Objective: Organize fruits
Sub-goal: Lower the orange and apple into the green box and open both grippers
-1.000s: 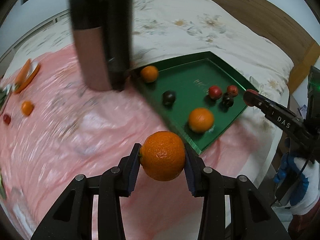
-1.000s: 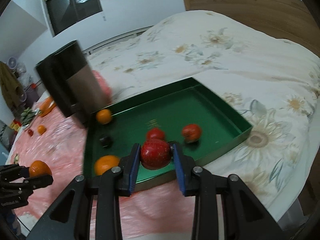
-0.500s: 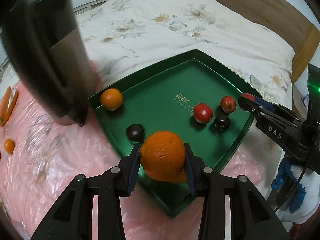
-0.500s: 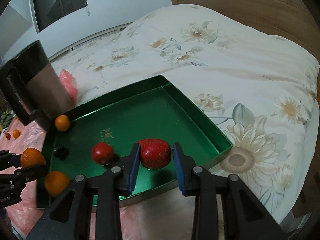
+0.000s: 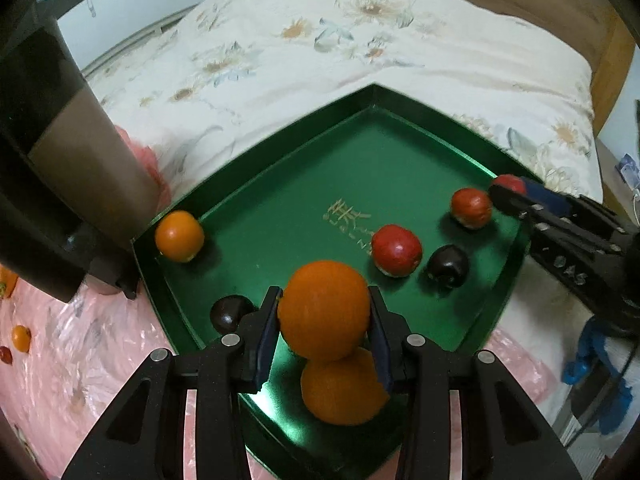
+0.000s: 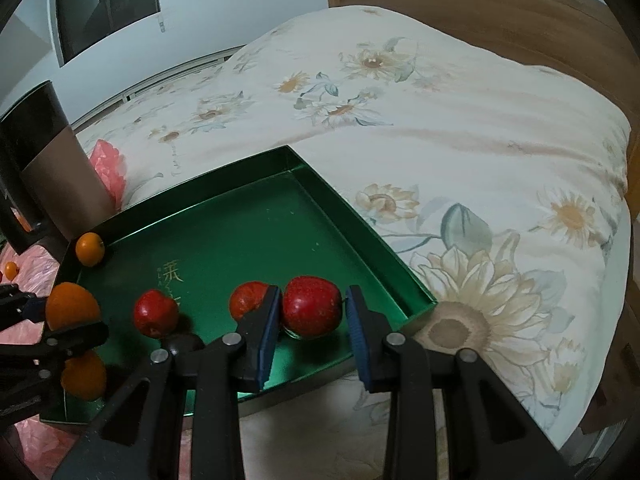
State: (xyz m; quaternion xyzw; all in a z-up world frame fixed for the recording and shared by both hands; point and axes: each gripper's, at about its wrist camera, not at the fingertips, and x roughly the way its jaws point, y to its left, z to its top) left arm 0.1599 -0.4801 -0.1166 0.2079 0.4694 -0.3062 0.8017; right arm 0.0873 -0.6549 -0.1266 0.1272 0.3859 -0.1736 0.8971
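Note:
My left gripper (image 5: 323, 322) is shut on an orange (image 5: 324, 312), held over the near corner of the green tray (image 5: 280, 184), just above another orange (image 5: 344, 388). The tray also holds a small orange (image 5: 179, 236), two red fruits (image 5: 397, 250) and two dark fruits (image 5: 447, 266). My right gripper (image 6: 311, 312) stands over the tray's right part (image 6: 360, 224); its jaws have parted and a red fruit (image 6: 312, 306) sits between them, the right pad (image 6: 354, 312) a little off it. The right gripper also shows in the left wrist view (image 5: 520, 196).
A tall black and brown container (image 5: 52, 176) stands against the tray's left corner. The tray lies on a floral bedspread (image 6: 480, 140) beside a pink plastic sheet (image 5: 88, 360) with small fruits (image 5: 20, 338). A wooden headboard (image 6: 500, 8) is behind.
Both grippers have moved forward over the tray with their fruits. The right jaws have widened around the red fruit. The left orange now hangs above the tray's near orange.

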